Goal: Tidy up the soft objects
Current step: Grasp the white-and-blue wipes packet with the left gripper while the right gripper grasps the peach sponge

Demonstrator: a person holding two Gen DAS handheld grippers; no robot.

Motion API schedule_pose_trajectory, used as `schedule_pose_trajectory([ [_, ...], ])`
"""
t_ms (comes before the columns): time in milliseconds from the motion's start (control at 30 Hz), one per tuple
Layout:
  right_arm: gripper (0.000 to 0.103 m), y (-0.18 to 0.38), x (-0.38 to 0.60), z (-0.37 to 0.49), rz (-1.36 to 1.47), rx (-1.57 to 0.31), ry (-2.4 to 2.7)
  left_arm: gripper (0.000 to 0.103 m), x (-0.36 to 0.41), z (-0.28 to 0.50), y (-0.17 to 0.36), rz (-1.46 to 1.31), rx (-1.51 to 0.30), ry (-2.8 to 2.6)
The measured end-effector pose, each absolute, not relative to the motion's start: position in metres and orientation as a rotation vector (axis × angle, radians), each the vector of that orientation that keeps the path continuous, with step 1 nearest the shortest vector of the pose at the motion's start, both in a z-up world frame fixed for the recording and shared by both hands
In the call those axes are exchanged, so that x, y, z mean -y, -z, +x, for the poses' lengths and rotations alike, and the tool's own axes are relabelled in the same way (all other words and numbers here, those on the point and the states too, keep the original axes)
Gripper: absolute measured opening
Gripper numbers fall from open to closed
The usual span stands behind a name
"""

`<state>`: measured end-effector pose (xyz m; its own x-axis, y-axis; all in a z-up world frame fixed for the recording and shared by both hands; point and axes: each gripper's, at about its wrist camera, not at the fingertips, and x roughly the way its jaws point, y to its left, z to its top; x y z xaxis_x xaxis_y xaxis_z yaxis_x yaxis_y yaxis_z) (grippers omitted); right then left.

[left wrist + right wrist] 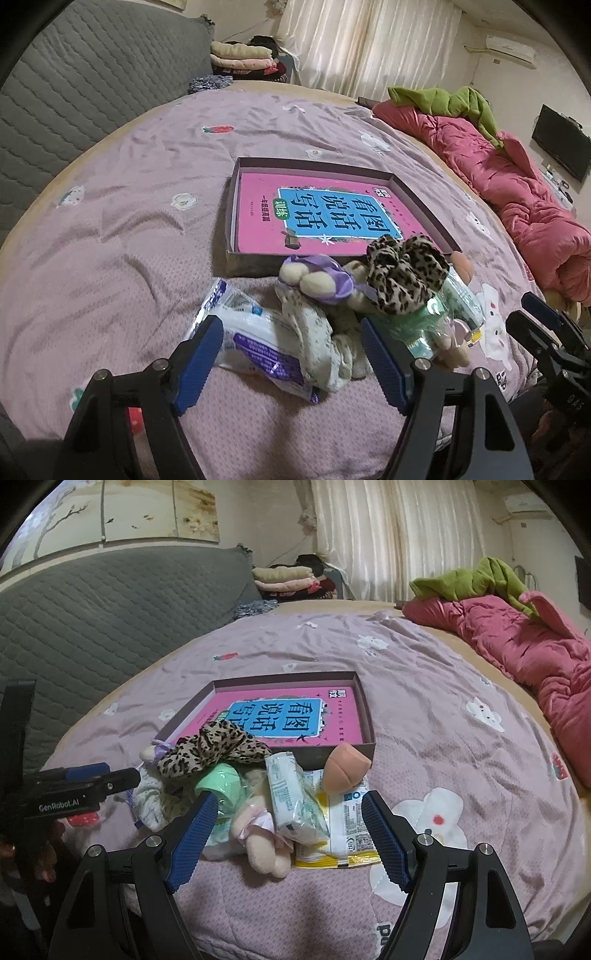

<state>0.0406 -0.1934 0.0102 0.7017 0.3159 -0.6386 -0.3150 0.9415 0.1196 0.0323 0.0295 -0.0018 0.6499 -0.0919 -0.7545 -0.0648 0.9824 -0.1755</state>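
Observation:
A pile of soft things lies on the bed in front of a shallow box (236, 206) (364, 698) with a pink book (258, 218) (343, 716) inside. The pile holds a leopard-print scrunchie (402, 275) (214, 749), a plush toy with a purple bow (317, 278), a patterned cloth (317, 332), a white tissue pack (255, 343), a green packet (417, 325) (221, 779), a peach sponge (345, 770) and a yellow-edged packet (347, 830). My left gripper (291, 358) is open over the tissue pack and cloth. My right gripper (288, 834) is open over a pink plush (258, 830) and a small tissue pack (291, 801).
The bed carries a mauve flowered blanket (129, 221) (443, 701). A red quilt (517, 177) (517, 642) with a green garment (454, 103) lies along the right. A grey quilted headboard (74, 92) stands on the left. Folded clothes (240, 59) are stacked at the back.

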Motion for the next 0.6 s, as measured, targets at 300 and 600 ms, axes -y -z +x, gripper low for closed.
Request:
schedule_pose_trajectory([
  [300,0.081,-0.006,0.209,0.053,0.057,-0.733,-0.315,0.072,-0.04,0.033,0.011,-0.218,-0.906,0.009],
  [600,0.081,-0.004,0.213,0.058,0.069,-0.739,-0.299,0.072,-0.069,0.027,0.03,-0.338,-0.968,-0.041],
])
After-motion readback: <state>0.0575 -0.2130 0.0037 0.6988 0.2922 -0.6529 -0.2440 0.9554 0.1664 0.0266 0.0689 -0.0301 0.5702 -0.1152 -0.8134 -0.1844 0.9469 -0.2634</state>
